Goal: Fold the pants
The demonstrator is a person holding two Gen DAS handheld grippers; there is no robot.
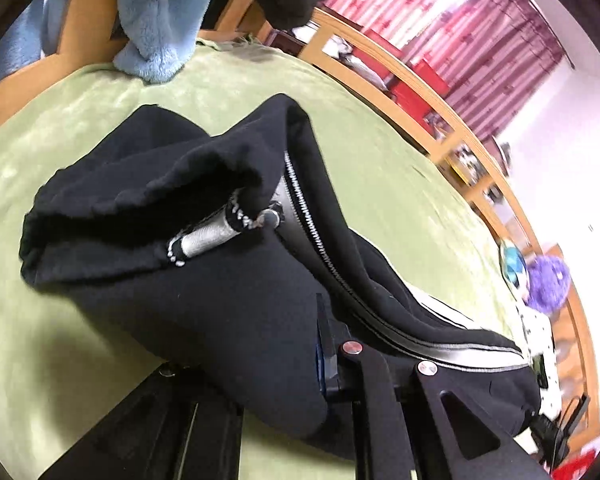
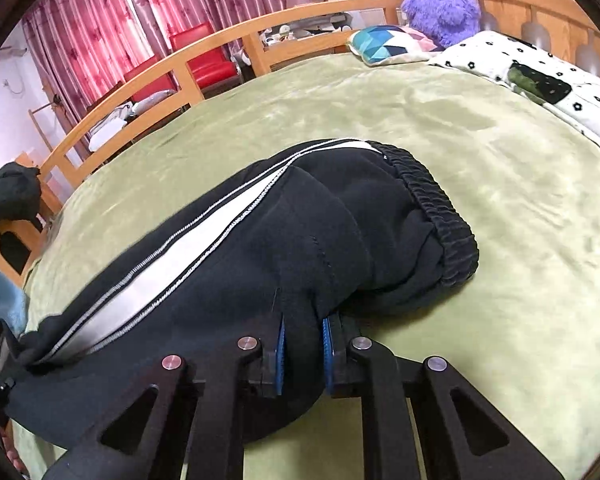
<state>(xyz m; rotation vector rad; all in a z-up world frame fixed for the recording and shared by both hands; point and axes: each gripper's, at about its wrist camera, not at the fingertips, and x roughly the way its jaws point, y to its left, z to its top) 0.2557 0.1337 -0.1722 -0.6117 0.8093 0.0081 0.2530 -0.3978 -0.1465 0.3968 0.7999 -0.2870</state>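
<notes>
Left wrist view: the black pants (image 1: 204, 280) fill the centre, bunched and draped over the left gripper (image 1: 324, 356), whose jaws are closed tight on the fabric (only one blue pad shows). A silver-tipped drawstring (image 1: 216, 236) hangs at mid-frame. A light blue towel (image 1: 160, 20) lies at the upper left of the green bed (image 1: 380, 168).

Right wrist view: the right gripper (image 2: 303, 354), lower centre, pinches a fold of the pants (image 2: 340, 232) between nearly closed blue pads. The white side stripe (image 2: 188, 248) runs left, the elastic waistband (image 2: 440, 208) right.
</notes>
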